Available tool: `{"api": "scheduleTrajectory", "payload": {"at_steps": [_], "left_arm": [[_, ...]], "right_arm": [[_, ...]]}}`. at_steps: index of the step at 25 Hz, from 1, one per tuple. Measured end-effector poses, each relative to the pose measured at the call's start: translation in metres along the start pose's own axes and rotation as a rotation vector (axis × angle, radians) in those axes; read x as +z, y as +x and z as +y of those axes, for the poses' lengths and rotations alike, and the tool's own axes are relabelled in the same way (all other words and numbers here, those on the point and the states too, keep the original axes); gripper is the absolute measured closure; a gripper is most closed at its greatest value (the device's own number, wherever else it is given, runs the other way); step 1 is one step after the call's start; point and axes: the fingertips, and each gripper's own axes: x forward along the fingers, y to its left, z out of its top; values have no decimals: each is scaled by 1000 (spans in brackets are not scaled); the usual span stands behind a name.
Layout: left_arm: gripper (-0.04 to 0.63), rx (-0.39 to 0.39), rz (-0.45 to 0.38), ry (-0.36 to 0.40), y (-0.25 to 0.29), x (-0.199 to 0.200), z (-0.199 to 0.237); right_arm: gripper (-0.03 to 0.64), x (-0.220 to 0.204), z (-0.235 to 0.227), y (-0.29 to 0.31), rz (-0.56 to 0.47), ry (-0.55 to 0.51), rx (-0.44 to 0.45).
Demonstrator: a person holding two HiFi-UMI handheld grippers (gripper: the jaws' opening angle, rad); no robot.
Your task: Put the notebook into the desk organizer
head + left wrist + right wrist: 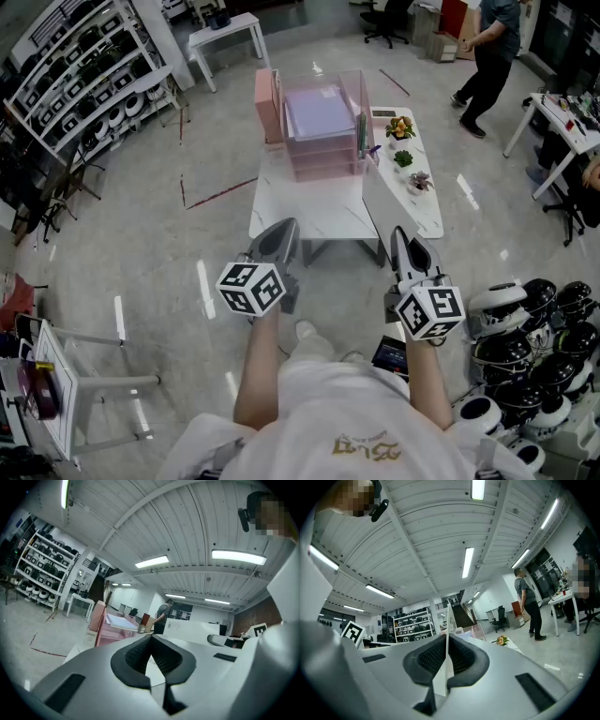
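Note:
The pink desk organizer [319, 141] with clear walls stands at the far end of the white table [309, 211]; lavender sheets lie in its top tray. My right gripper [399, 236] is shut on a thin grey notebook [380, 211], held on edge over the table's near right corner. In the right gripper view the notebook [447, 620] shows as a thin white edge between the pads [429, 658], with the organizer [477, 631] beyond. My left gripper [281, 232] hangs shut and empty at the table's near edge. From the left gripper [151, 638] the organizer [115, 627] lies ahead on the left.
Small potted plants [401, 129] stand on the table's right side. Shelves of helmets [84, 84] line the left, more helmets [525, 319] lie on the floor at right. A person [492, 56] walks at the back right. A metal rack [56, 384] stands at the near left.

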Motion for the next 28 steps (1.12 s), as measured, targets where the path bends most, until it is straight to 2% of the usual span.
{"api": "scheduleTrajectory", "payload": {"at_steps": [11,17,23,28], "left_arm": [[578,3,-1,1,-1,0,-9],[578,11,2,5,3,2,-10],[578,24,-3,-11,21,9,7],[578,40,-3,-18,65,11,36]], "right_arm": [[597,0,2,-6,-4,1,22],[597,15,-1,1,-34,-8,34],[597,26,-5,35,-54,-28,64],[597,28,-22,87,-64,-26,104]]}}
